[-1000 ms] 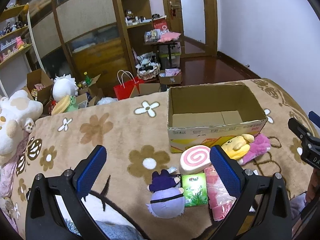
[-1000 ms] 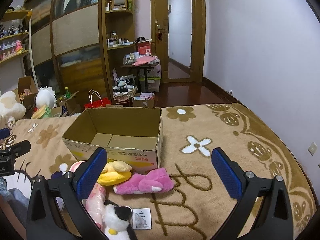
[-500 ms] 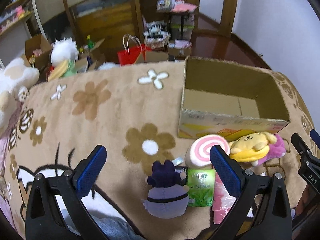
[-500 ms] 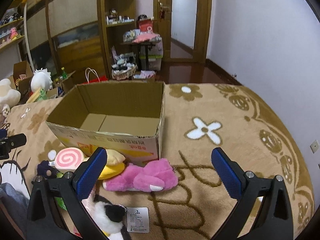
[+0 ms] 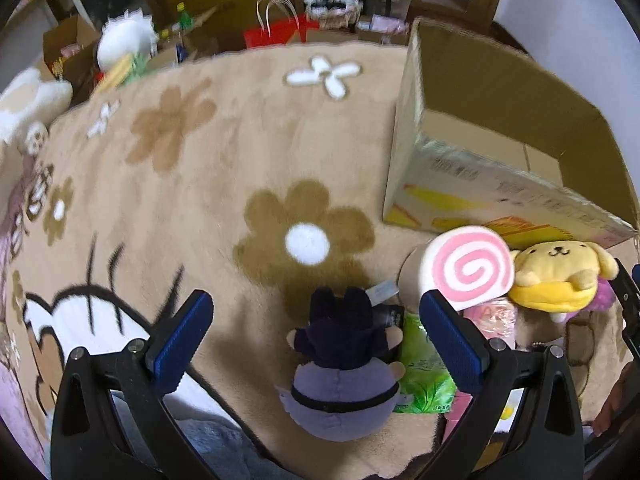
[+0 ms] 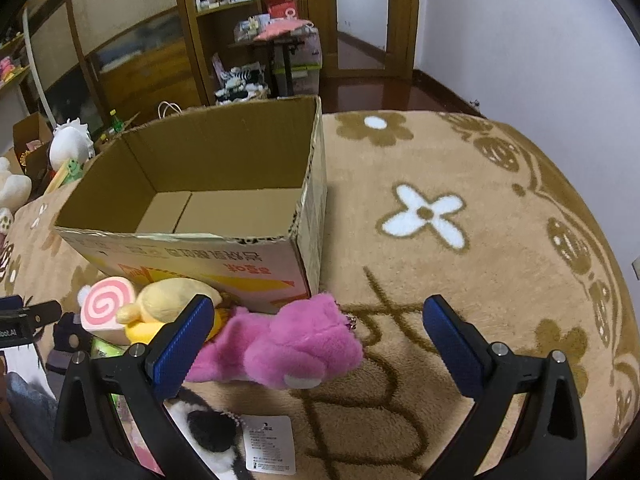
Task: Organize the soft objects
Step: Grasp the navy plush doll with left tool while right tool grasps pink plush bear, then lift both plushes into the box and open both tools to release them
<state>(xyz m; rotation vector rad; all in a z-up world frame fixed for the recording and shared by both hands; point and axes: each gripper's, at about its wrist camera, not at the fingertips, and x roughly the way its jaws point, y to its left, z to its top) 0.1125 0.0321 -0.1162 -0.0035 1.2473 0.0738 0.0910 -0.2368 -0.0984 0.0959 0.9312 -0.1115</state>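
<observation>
An open cardboard box [image 5: 504, 88] [image 6: 224, 152] stands empty on the flowered blanket. Soft toys lie in front of it: a purple doll [image 5: 344, 360] [image 6: 66, 338], a pink swirl roll [image 5: 466, 268] [image 6: 106, 306], a yellow dog plush [image 5: 556, 276] [image 6: 168, 304], a pink plush [image 6: 292, 344], a black-and-white plush [image 6: 212, 428], and a green tissue pack [image 5: 426, 376]. My left gripper [image 5: 316, 332] is open, its fingers either side of the purple doll. My right gripper [image 6: 316, 336] is open above the pink plush.
The blanket [image 5: 224, 184] [image 6: 480, 240] spreads wide to the left and right of the box. Beyond its far edge are a red bag [image 5: 280, 32], cardboard boxes [image 5: 68, 48], white plush toys [image 5: 124, 40] and wooden cabinets [image 6: 140, 52].
Both grippers have come down and forward toward the toys. The purple doll now sits between the left fingers, and the pink plush lies between the right fingers. Both stay open.
</observation>
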